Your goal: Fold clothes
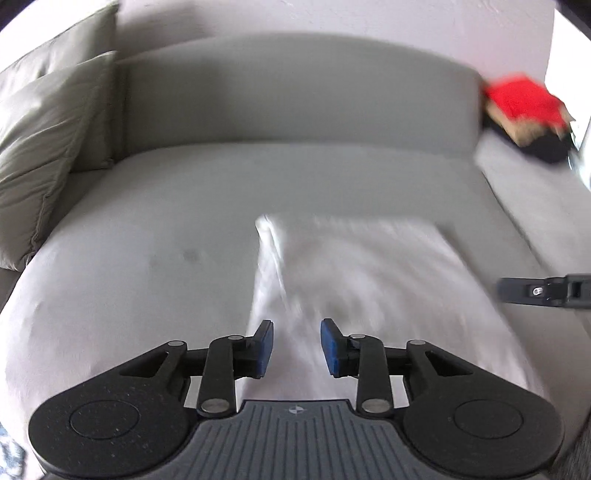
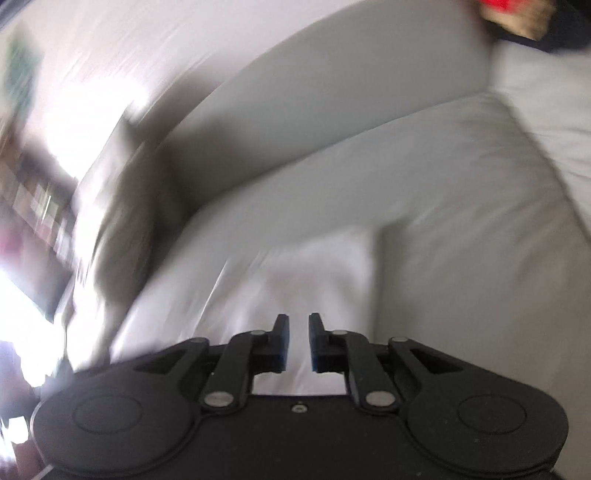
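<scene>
A white garment (image 1: 369, 280) lies flat on the grey sofa seat (image 1: 147, 221), folded into a rough rectangle. My left gripper (image 1: 297, 345) is open and empty, hovering over the garment's near left part. The right gripper's arm (image 1: 543, 291) shows at the right edge of the left wrist view. In the right wrist view the same white garment (image 2: 295, 273) lies blurred below my right gripper (image 2: 298, 341), whose jaws stand slightly apart with nothing between them.
Two grey cushions (image 1: 48, 147) lean at the sofa's left end. A pile of red, tan and black clothes (image 1: 524, 107) sits at the far right of the sofa, also in the right wrist view (image 2: 524, 18). The sofa backrest (image 1: 295, 92) runs behind.
</scene>
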A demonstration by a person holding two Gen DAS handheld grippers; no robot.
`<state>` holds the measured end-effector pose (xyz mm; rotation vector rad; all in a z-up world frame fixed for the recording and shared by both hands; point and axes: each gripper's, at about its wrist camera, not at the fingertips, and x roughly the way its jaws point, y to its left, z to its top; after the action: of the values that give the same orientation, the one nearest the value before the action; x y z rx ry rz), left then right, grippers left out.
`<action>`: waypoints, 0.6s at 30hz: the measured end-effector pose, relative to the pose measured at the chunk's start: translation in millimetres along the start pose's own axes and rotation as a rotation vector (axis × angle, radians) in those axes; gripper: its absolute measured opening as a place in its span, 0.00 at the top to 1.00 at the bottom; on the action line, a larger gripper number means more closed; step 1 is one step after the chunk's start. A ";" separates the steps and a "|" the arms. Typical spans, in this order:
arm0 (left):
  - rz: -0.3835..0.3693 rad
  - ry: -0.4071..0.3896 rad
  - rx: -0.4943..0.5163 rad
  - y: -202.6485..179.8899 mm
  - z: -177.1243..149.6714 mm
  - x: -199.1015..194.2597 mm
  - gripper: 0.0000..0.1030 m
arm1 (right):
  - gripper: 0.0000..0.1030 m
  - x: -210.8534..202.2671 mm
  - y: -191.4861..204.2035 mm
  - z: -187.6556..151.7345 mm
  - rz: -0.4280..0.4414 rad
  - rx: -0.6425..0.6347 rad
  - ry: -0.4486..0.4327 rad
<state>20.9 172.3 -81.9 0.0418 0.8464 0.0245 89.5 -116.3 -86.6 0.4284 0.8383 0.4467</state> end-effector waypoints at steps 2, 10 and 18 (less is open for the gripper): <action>0.037 0.063 0.037 -6.8 -13.7 -1.4 0.70 | 0.89 0.7 17.9 -21.2 -0.022 -0.121 0.070; 0.040 0.041 -0.018 25.7 -46.5 -44.0 0.70 | 0.83 -55.8 20.8 -57.1 -0.050 -0.162 0.137; 0.063 -0.026 -0.145 23.2 -33.6 -53.9 0.54 | 0.60 -72.3 -5.6 -40.4 0.010 0.104 0.000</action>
<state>-40.1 194.3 -62.7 -0.0675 0.8155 0.1447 16.5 -152.1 -69.7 0.5292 0.8622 0.4132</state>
